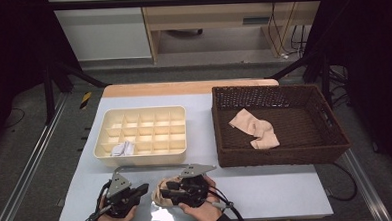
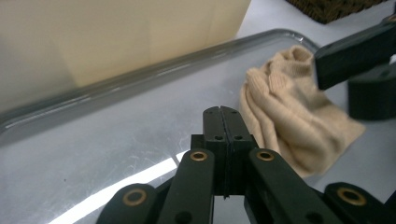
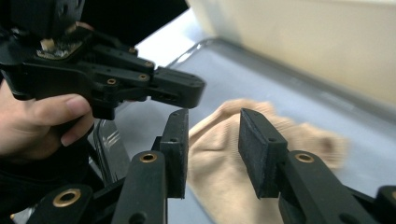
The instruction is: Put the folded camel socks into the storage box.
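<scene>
1. No brand, label or writing can be read on any thing here.
2. The left gripper [image 2: 222, 115] has its fingers [image 2: 212, 122] clenched together, with nothing between them, above the metal tray [image 2: 93, 140].
3. The right gripper [image 3: 212, 140] has its fingers [image 3: 177, 144] released, with a gap between them; the beige sock [image 3: 224, 172] lies below this gap, and the pads do not press on it.
4. This beige sock lies bunched on the tray, at about 6 o'clock on the counter [image 1: 267, 187].
5. Counted: two grippers, one tray, one cream divided box [image 1: 142, 135] at 10 o'clock with one white sock [image 1: 122, 149] in a front compartment, and one brown basket [image 1: 330, 129] at 2 o'clock with beige cloth [image 1: 255, 128] inside.
</scene>
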A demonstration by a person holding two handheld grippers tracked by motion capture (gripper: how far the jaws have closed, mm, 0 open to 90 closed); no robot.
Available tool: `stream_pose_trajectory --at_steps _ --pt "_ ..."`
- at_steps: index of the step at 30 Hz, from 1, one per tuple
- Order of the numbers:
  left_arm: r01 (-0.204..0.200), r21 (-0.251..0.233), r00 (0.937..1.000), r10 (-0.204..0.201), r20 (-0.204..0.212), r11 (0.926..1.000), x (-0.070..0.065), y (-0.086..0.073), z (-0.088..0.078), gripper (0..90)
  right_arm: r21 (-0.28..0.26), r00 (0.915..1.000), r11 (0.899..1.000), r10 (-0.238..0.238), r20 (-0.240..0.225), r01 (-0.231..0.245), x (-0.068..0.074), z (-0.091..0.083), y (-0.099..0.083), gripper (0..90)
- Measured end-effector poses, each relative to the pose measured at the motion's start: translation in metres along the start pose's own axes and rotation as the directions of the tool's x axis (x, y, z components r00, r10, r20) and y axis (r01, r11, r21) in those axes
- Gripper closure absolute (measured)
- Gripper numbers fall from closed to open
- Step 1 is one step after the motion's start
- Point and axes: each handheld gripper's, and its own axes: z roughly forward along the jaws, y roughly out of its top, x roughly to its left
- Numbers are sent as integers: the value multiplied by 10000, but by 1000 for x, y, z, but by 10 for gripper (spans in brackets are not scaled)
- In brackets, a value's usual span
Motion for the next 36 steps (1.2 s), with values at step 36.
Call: stream_pose_trajectory --at_steps 36 --pt "-1224 899 9923 1236 -82 9884 -24 6 19 728 600 9857 9981 -235 1666 137 -18 -11 -29 562"
